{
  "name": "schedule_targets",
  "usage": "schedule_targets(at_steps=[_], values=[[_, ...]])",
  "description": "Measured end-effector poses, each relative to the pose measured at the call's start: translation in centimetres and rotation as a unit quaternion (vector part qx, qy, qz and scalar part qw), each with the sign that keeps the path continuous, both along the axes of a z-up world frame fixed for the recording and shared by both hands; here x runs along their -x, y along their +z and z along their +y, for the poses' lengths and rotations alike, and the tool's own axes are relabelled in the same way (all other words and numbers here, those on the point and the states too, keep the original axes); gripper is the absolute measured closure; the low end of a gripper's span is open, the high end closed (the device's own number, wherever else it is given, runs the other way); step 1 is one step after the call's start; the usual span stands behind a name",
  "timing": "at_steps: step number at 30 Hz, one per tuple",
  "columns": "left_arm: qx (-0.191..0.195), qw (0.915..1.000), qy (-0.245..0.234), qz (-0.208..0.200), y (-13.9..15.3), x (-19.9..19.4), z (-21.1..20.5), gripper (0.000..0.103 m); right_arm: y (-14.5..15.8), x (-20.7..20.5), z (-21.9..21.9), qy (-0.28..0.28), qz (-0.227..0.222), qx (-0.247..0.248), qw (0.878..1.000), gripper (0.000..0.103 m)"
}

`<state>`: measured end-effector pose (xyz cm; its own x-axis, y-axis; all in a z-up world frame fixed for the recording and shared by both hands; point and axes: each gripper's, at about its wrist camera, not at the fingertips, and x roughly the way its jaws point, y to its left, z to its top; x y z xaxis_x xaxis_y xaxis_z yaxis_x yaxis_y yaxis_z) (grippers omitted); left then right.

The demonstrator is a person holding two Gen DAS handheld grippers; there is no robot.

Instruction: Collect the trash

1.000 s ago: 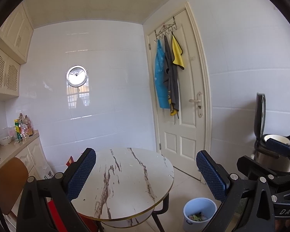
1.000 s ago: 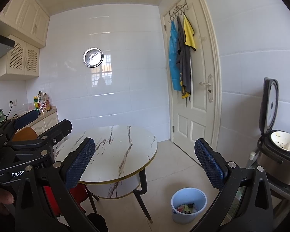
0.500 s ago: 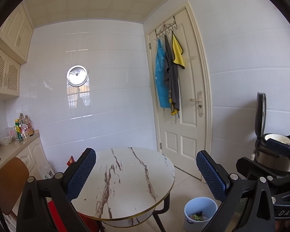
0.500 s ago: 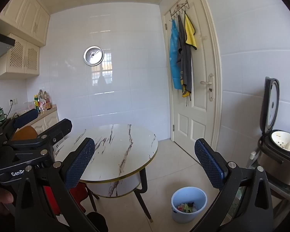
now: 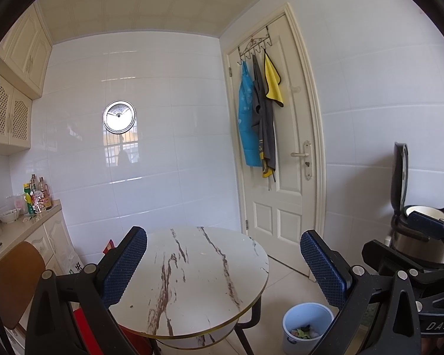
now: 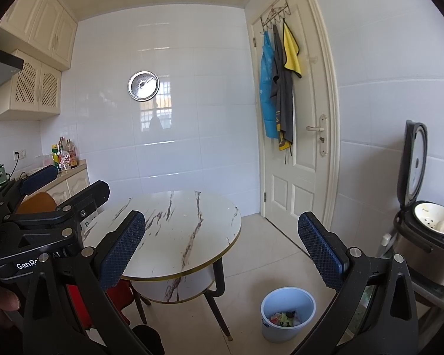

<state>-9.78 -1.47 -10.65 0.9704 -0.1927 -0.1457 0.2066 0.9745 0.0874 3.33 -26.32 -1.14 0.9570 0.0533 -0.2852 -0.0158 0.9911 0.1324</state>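
A bin (image 6: 287, 313) holding trash (image 6: 282, 317) stands on the floor just right of the table (image 6: 174, 230), with the door (image 6: 299, 136) behind it

White glossy tiled walls (image 5: 177, 118) surround a round marble-top bench (image 5: 192, 272) at lower centre; a cream panelled door (image 5: 284, 177) stands right, cream cupboards (image 5: 14, 82) upper left, pale floor tiles (image 6: 260, 254) below.
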Motion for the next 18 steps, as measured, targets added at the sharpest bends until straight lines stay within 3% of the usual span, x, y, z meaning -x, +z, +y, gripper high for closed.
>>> schedule_targets(at_steps=[18], values=[[-0.001,1.0,0.0,0.001,-0.13,-0.11,-0.02,0.0,-0.01,0.0,0.12,0.001,0.003,-0.003,1.0,0.0]])
